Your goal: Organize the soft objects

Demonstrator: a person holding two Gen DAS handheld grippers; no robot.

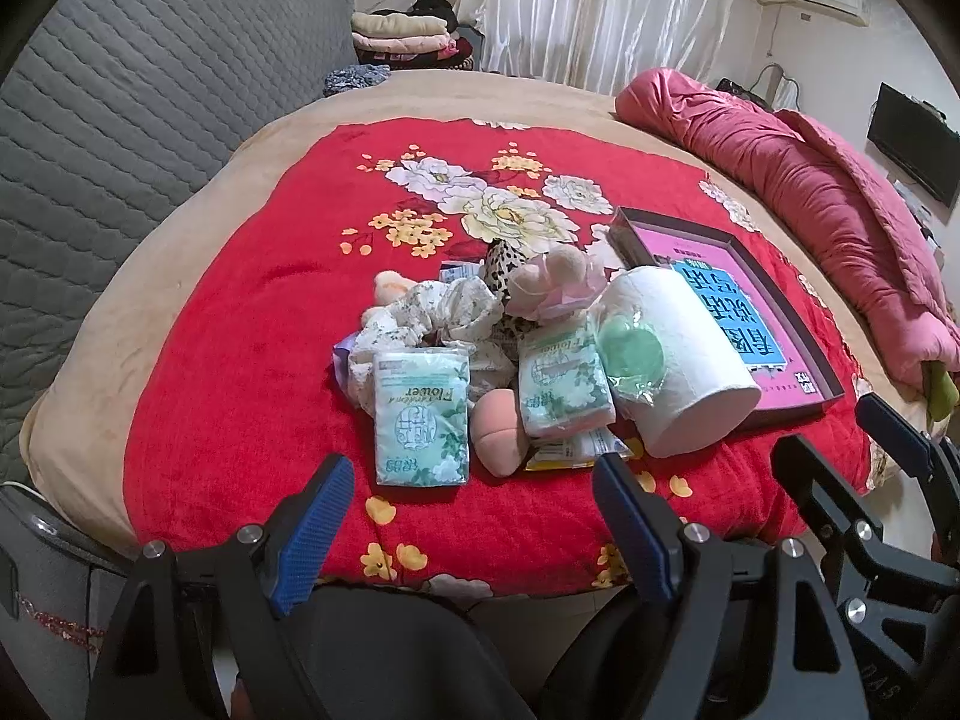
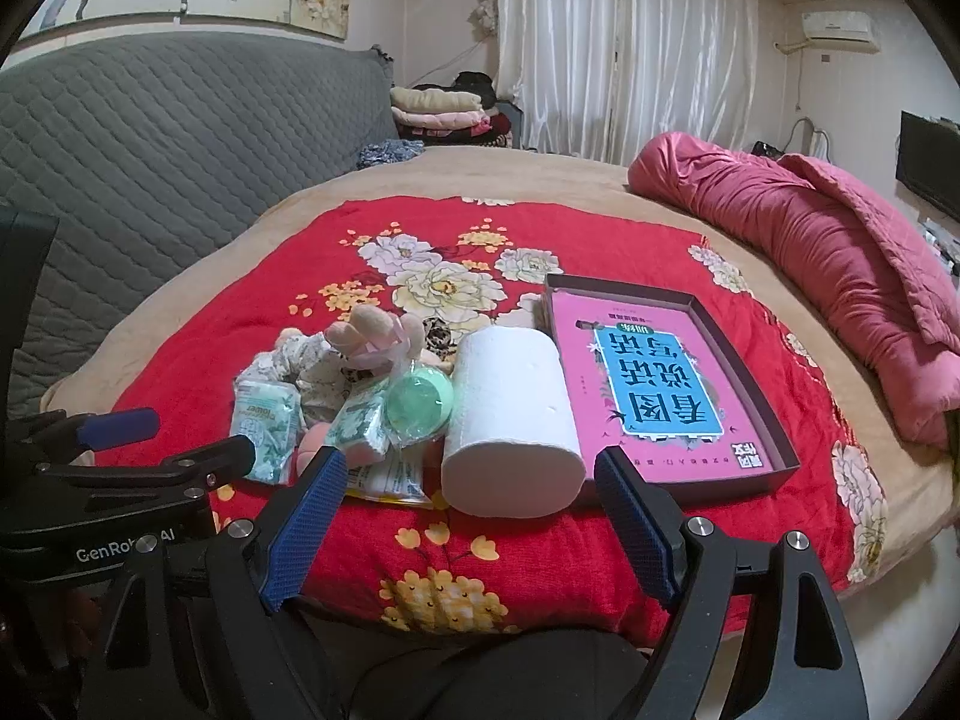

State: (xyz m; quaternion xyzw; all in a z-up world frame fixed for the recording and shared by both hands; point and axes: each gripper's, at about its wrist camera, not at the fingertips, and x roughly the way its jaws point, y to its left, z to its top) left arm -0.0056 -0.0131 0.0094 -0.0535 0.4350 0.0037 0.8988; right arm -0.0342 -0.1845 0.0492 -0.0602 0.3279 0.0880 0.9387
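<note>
Both grippers are hovering at the near edge of the red floral blanket (image 1: 240,360), jaws spread wide and holding nothing. Ahead of the left gripper (image 1: 471,489) are lying 2 tissue packs (image 1: 420,414) with 1 peach sponge (image 1: 498,435) between them. Just ahead of the right gripper (image 2: 471,480) is lying 1 toilet paper roll (image 2: 510,414); left of it 1 bagged green puff (image 2: 417,405), right of it 1 shallow box (image 2: 744,384) holding 1 pink book (image 2: 648,384).
</note>
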